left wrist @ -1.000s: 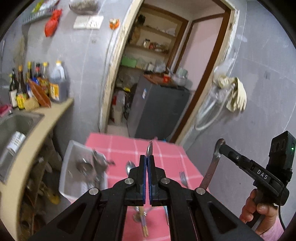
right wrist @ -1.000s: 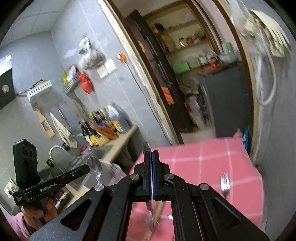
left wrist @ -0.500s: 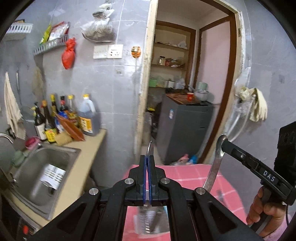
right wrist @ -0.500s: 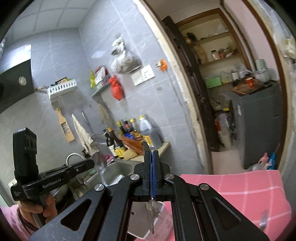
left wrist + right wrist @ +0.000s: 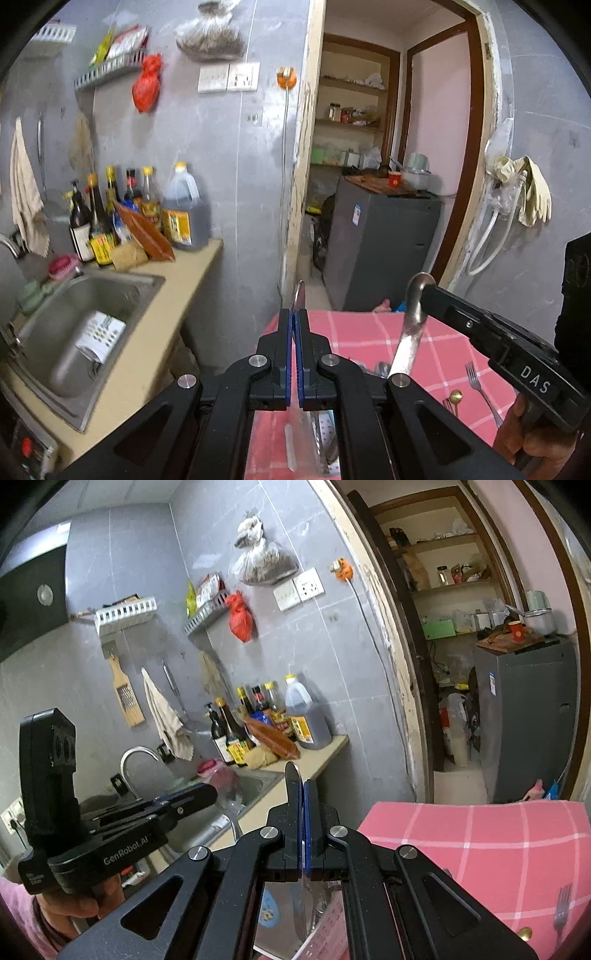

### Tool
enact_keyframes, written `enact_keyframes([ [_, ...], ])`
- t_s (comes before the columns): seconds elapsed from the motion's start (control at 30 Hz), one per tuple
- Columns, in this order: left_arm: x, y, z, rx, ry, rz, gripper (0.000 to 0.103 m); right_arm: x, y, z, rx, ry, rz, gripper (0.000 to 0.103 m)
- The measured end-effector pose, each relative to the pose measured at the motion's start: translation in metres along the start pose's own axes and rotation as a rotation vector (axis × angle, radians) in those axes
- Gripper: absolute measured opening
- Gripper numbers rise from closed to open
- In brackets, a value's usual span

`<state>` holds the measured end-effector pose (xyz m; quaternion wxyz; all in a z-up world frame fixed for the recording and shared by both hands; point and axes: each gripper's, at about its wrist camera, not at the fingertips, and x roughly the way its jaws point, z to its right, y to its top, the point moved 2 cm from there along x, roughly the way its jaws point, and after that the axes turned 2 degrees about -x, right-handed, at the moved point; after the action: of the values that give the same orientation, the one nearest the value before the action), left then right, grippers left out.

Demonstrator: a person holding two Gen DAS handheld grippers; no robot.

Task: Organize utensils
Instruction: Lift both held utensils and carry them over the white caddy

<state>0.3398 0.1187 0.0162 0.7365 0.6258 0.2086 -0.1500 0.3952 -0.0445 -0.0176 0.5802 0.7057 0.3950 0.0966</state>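
While both tongs pinch shut, left (image 5: 295,325) on slim spoon (image 5: 300,295), right (image 5: 303,794) on shiny knife (image 5: 298,904).

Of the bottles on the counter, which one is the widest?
The yellow-capped jug of dark liquid, rightmost in the row; the other bottles are slim.

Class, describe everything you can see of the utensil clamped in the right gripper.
The utensil looks like polished steel, with a long flat handle that widens downward and a rounded top end. The right gripper is shut on it just below that rounded end, so it hangs steeply, slightly tilted, above the pink checked tablecloth. Its lower end is hidden behind the left gripper, so its type cannot be told. Nothing else visibly touches it.
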Motion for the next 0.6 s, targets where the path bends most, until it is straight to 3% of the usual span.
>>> enact_keyframes([
  [0.6,0.008,-0.039,-0.014,-0.147,-0.209,-0.107,0.004,0.009,-0.045,0.010,0.063,0.023,-0.145,0.005],
])
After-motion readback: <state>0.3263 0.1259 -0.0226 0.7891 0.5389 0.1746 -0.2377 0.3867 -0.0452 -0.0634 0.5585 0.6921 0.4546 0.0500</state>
